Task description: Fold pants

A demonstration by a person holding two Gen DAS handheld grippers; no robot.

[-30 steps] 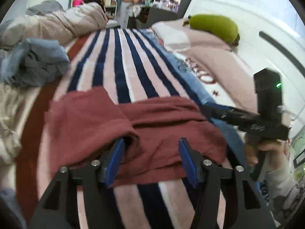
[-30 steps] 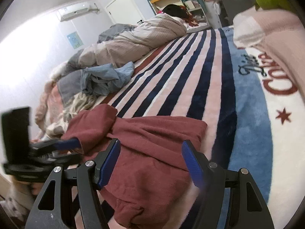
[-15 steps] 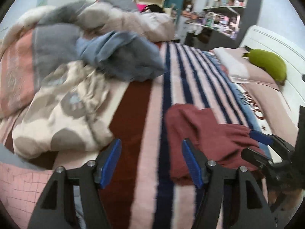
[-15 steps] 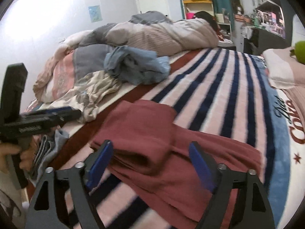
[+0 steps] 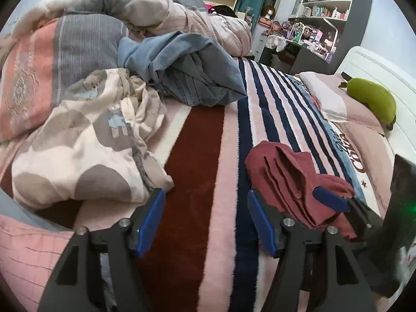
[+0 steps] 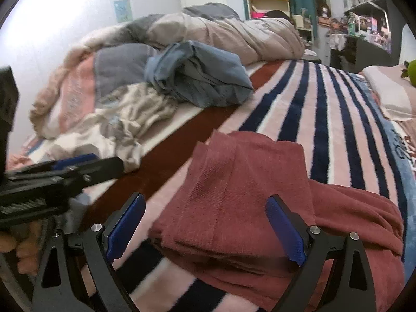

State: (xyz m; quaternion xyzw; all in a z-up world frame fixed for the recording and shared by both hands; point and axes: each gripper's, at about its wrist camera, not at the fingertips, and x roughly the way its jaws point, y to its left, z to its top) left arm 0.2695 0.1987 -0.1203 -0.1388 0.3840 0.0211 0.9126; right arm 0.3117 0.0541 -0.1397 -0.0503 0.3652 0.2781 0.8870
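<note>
**Folded red pants on striped bed, both tools spread and empty**

Left to right, left wrist view. One patterned cream-and-grey duvet (image 5: pixel 78 153) lies bunched at the bed's left edge, its near corner just beside the left hand-held gripper (image 5: pixel 205 221). One crumpled blue denim garment (image 5: pixel 187 75) sits behind it, resting partly on the duvet. Between duvet and pants runs a bare lane of striped blanket (image 5: pixel 197 161): one wide maroon band and one pale pink band. The left hand-held gripper hangs over this lane, jaws wide apart, nothing between them.

One pair of red pants (image 5: pixel 293 182) lies right of the lane, folded into a stack; several layered edges show along its near-left side. One blue pad of the right hand-held gripper (image 5: pixel 330 200) lies at the stack's right side; whether it touches the cloth cannot be told. Further right: one pink pillow (image 5: pixel 338 101), one green plush (image 5: pixel 371 98) upon it, against the white headboard (image 5: pixel 377 65).

Right wrist view: right hand-held gripper (image 6: pixel 205 228) jaws spread wide, the near edge of the pants between them but not pinched. Top fold lies flat, far edge straight. Open striped blanket extends beyond the pants toward the foot of the bed.
</note>
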